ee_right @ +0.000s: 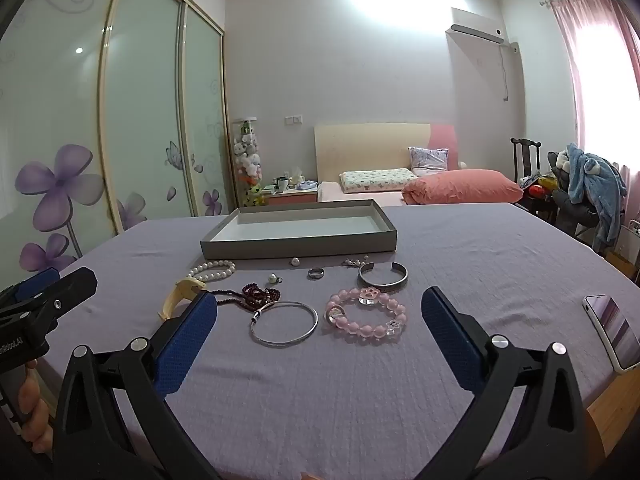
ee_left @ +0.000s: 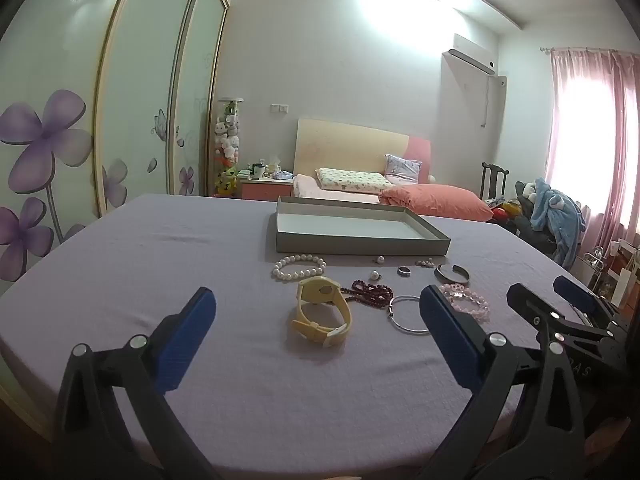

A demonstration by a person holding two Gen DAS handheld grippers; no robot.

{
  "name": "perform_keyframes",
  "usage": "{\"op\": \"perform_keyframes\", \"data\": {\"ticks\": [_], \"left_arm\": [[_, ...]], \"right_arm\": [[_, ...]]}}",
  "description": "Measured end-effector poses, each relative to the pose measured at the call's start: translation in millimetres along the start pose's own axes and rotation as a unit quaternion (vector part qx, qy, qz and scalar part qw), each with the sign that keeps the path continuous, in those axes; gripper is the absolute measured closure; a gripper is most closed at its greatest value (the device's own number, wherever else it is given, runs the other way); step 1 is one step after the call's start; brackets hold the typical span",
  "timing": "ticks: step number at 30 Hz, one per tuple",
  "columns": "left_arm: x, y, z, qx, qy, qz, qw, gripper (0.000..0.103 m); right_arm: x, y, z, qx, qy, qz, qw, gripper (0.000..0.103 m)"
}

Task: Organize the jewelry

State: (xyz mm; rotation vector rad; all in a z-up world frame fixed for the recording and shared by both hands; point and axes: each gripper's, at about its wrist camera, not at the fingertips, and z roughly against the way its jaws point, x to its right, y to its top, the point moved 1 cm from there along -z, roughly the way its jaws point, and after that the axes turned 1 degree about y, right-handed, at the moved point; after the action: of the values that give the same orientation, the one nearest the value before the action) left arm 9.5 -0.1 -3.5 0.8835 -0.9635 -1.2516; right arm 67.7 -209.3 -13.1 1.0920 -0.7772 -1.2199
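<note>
A grey shallow box point(ee_left: 362, 240) point(ee_right: 298, 246), empty, stands on the purple cloth. In front of it lie a pearl bracelet point(ee_left: 298, 267) point(ee_right: 212, 270), a yellow watch point(ee_left: 322, 316) point(ee_right: 178, 294), dark red beads point(ee_left: 370, 290) point(ee_right: 258, 294), a thin silver bangle point(ee_left: 408, 314) point(ee_right: 284, 322), a pink bead bracelet point(ee_left: 466, 298) point(ee_right: 366, 316), a silver cuff point(ee_left: 452, 273) point(ee_right: 383, 275), a ring point(ee_left: 403, 271) point(ee_right: 316, 273) and pearl earrings point(ee_left: 379, 259) point(ee_right: 295, 261). My left gripper point(ee_left: 318, 320) is open and empty before the watch. My right gripper point(ee_right: 320, 320) is open and empty before the bangle and pink bracelet.
A phone point(ee_right: 614, 330) lies on the table near the right edge. The right gripper also shows in the left wrist view point(ee_left: 552, 300), and the left gripper in the right wrist view point(ee_right: 52, 284). A bed point(ee_right: 400, 184), a wardrobe and a chair stand behind the table.
</note>
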Motion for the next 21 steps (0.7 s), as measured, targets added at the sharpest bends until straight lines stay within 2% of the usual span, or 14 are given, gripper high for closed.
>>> {"op": "perform_keyframes", "data": {"ticks": [21], "left_arm": [[-0.2,0.0,0.3,0.0,0.0,0.001,1.0,0.004]], "right_arm": [[2.2,2.5,-0.1,0.001,0.0,-0.001,1.0,0.002]]}}
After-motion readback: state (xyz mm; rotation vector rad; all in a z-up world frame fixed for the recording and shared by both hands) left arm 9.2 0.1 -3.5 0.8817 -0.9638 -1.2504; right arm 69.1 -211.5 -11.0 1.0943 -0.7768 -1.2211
